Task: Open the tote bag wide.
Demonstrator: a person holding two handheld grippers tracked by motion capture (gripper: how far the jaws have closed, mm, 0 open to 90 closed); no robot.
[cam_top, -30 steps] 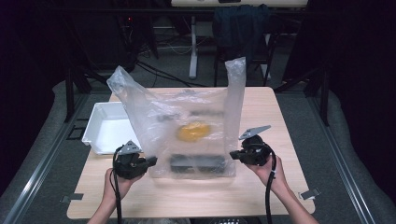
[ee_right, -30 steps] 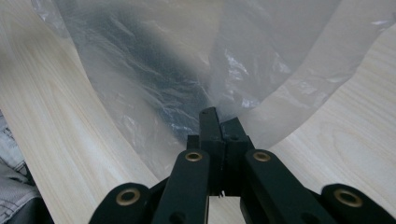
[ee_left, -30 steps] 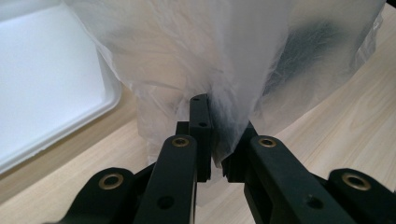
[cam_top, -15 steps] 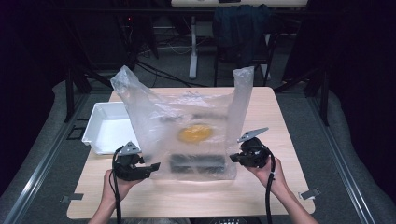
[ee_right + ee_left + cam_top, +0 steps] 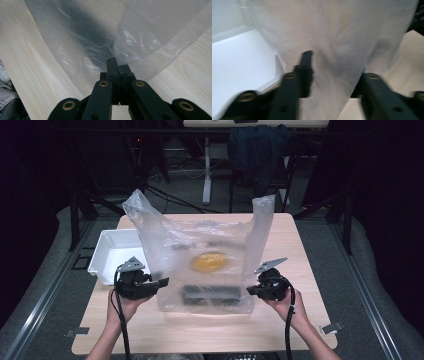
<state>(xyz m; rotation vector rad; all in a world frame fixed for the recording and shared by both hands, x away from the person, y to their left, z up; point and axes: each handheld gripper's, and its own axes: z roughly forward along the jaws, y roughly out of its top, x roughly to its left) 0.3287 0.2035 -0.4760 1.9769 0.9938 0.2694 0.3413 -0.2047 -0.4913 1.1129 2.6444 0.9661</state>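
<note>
A clear plastic bag (image 5: 200, 245) stands on the wooden table (image 5: 200, 335), both handles up. Inside lie an orange round thing (image 5: 210, 261) and a dark long object (image 5: 210, 293). My right gripper (image 5: 250, 291) is shut on the bag's lower right corner; in the right gripper view its jaws (image 5: 116, 63) pinch the plastic film (image 5: 87, 37). My left gripper (image 5: 162, 282) is at the bag's lower left edge. In the left gripper view it (image 5: 332, 65) stands open, with the bag (image 5: 337, 37) draped between the jaws and hiding the right one.
A white tray (image 5: 112, 252) sits at the table's left edge, just behind my left gripper, and shows close by as the tray (image 5: 237, 65) in the left gripper view. Bare wood (image 5: 30, 75) lies in front of the bag. Dark chairs and stands are beyond the table.
The bag's right handle has sunk a little and leaned right. My left gripper has turned its jaws toward the bag's edge. The right gripper has barely moved.
</note>
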